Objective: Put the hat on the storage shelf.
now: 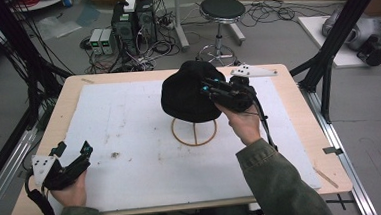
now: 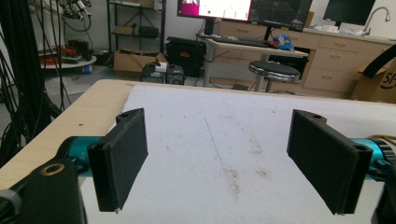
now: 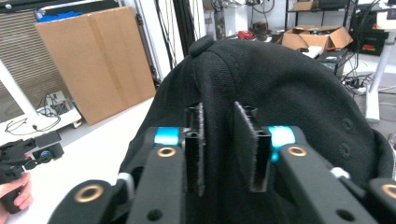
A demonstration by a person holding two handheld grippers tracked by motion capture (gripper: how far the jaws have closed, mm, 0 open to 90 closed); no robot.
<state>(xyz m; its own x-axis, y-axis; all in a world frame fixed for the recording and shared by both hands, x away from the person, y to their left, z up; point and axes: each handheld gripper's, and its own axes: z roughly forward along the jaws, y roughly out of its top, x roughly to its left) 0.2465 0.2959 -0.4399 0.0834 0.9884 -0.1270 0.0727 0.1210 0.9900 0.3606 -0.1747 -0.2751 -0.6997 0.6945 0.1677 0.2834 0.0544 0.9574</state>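
While the left gripper (image 1: 73,152) rests at the near left corner of the white mat (image 1: 131,156), jaws spread wide with nothing between them, the right gripper (image 1: 208,86) sits farther off against the black cap (image 1: 185,95), jaws parted a little, pads not pinching fabric. Cap sits atop a wooden ring stand (image 1: 195,132) mid-mat.

lab: computer towers (image 1: 133,21), tangled floor cables (image 1: 268,12), monitors (image 2: 215,8), stool (image 1: 221,10).
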